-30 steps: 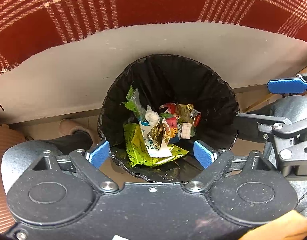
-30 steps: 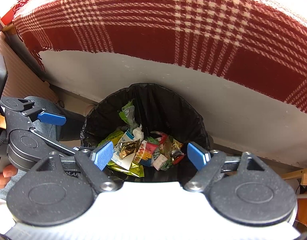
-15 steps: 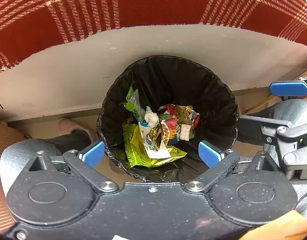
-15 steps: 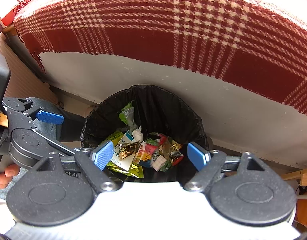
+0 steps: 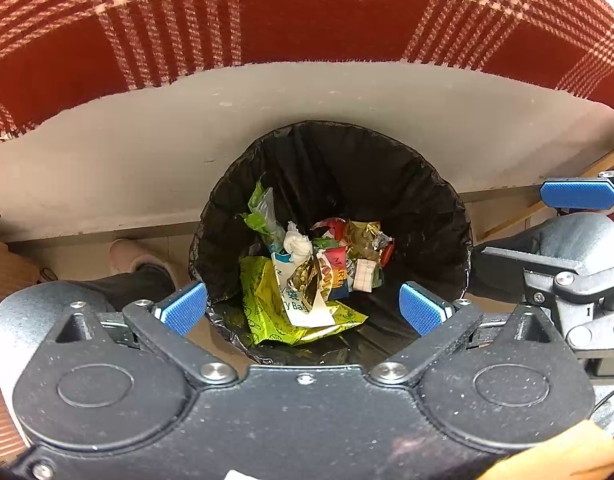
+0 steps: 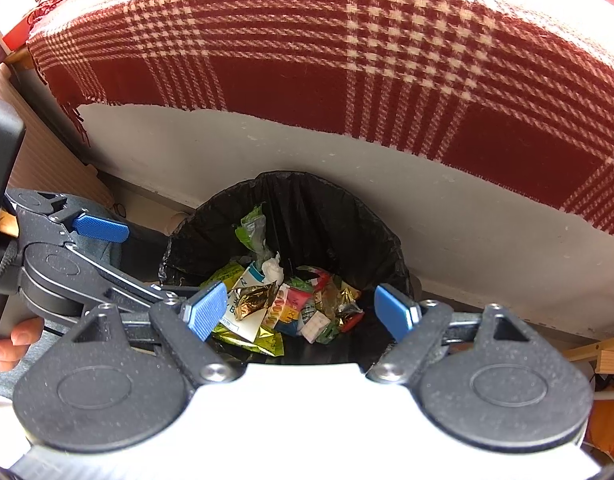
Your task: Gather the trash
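1. Trash (image 5: 307, 280) is being held in a loose heap at the bottom of the lined bin (image 5: 439, 200), which is being kept on the floor against a grey base panel (image 5: 147, 160) under a red plaid blanket (image 5: 307, 20).
2. Bin liner (image 6: 347, 220), black and crinkled, is being seen folded over the rim; its near edge is lying slack, just below both sets of pads.
3. Left gripper (image 5: 303, 308) is being held above the bin mouth, pointing steeply down. Its jaws have just been opening and are now standing spread wide, with nothing between them.
4. Right gripper (image 6: 303, 312) is being held beside it over the same opening, jaws likewise released and empty.
5. Yellow-green wrapper (image 5: 267, 312) is being noted as the largest piece, lying lowest and nearest; a white printed packet (image 6: 247, 316) is resting on it, with a gold foil scrap (image 6: 255, 300) on top.
6. White crumpled tissue (image 5: 295, 244) and a small pale square packet (image 5: 365, 276) are being logged as the smallest items.
7. Risks, judged only: slack liner is being exposed to snagging on a pad if either gripper is lowered; light foil pieces are being left liable to lift out with any clinging contact; crowding of the two grippers over one opening is inviting collision.
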